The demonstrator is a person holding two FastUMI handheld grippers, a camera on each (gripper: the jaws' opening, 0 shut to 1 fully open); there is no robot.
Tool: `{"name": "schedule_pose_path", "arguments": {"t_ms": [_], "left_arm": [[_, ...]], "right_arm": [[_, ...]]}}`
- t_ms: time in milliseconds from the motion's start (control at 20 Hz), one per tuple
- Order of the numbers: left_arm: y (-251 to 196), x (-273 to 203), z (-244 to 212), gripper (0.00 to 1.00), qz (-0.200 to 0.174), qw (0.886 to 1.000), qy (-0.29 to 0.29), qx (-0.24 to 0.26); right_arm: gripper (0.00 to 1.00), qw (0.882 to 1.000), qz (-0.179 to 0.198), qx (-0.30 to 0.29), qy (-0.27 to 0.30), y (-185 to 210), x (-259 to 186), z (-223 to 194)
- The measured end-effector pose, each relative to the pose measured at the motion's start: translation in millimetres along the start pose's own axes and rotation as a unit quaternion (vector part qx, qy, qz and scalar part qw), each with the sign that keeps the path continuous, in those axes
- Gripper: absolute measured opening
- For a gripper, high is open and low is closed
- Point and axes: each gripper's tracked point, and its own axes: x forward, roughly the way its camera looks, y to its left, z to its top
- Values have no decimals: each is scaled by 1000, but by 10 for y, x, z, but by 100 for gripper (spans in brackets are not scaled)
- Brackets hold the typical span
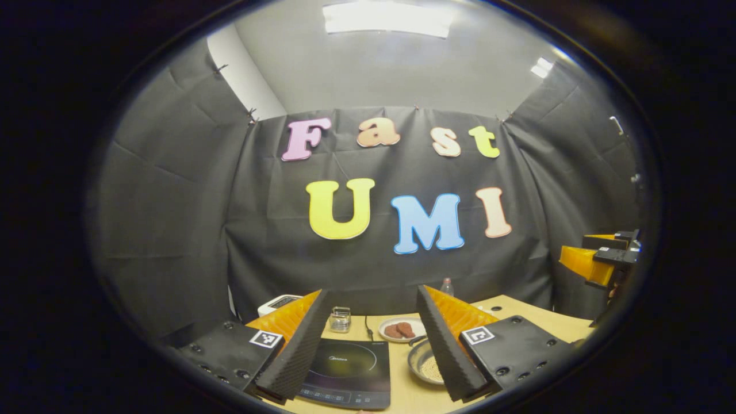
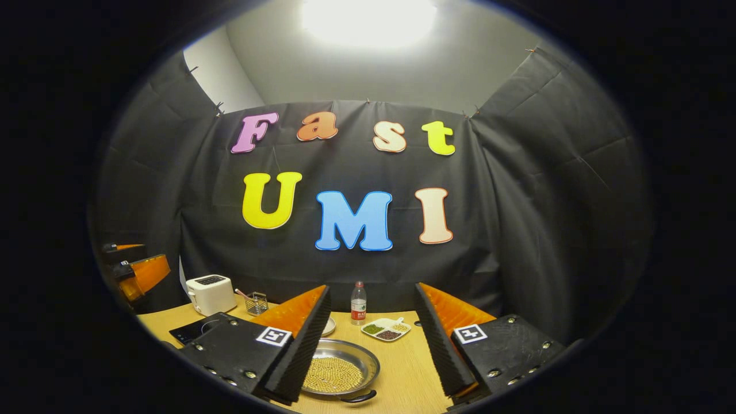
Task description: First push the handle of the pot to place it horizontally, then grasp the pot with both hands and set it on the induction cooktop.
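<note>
The pot (image 2: 339,368) is a shallow metal pan holding pale yellow grains, standing on the wooden table (image 2: 402,374). Its dark handle (image 2: 359,397) lies at the near rim in the right gripper view. My right gripper (image 2: 372,287) hovers open above and behind the pot, and its left finger covers the pot's left edge. The black induction cooktop (image 1: 345,371) lies below my open left gripper (image 1: 372,290), with the pot (image 1: 424,363) just to its right, partly behind that gripper's right finger. Nothing sits between either pair of fingers.
Behind the pot are a plate of brown pieces (image 1: 402,329), a divided dish of beans (image 2: 385,329) and a water bottle (image 2: 358,303). A white toaster (image 2: 211,293) and a small wire basket (image 2: 256,302) stand at the back left. The other gripper (image 1: 601,259) is far right.
</note>
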Motion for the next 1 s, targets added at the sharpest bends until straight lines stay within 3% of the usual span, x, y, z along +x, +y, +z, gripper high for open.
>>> {"name": "schedule_pose_path", "arguments": {"t_ms": [50, 100, 200, 250, 400, 450, 500, 550, 650, 750, 800, 850, 1000], "left_arm": [[23, 12, 6, 92, 1, 1000, -1, 0], [51, 23, 1, 97, 1, 1000, -3, 0], [101, 33, 1, 97, 0, 1000, -4, 1], [124, 33, -3, 97, -2, 1000, -5, 1], [228, 45, -22, 97, -4, 1000, -6, 1], [268, 54, -32, 97, -4, 1000, -6, 2], [313, 64, -25, 97, -4, 1000, -7, 3], [360, 66, -43, 97, -6, 1000, -7, 4], [428, 80, -71, 97, -11, 1000, -6, 3], [503, 63, -88, 98, -16, 1000, -8, -1], [517, 62, -92, 93, -19, 1000, -9, -3], [556, 56, -106, 98, -20, 1000, -8, -3], [616, 47, -112, 95, -20, 1000, -7, 1]], "right_arm": [[75, 1000, -3, 0, 3, 2, 20, -21], [75, 1000, -1, 2, 8, 43, 21, -32], [68, 1000, -5, 5, 15, 62, 11, -67], [47, 1000, -2, 8, 19, 125, 19, -79], [46, 999, 0, 10, 30, 186, 72, -178], [15, 1000, 1, 13, 26, 205, 27, -109], [12, 999, 22, 20, 34, 385, 60, -175], [14, 999, 11, 14, 42, 442, 79, -259], [4, 998, 35, 4, 48, 574, 61, -296], [4, 997, 48, -13, 58, 651, 44, -363], [4, 996, 51, -17, 64, 682, 29, -422], [4, 995, 59, -16, 73, 730, 10, -488], [4, 991, 84, -7, 106, 811, 2, -733]]}}
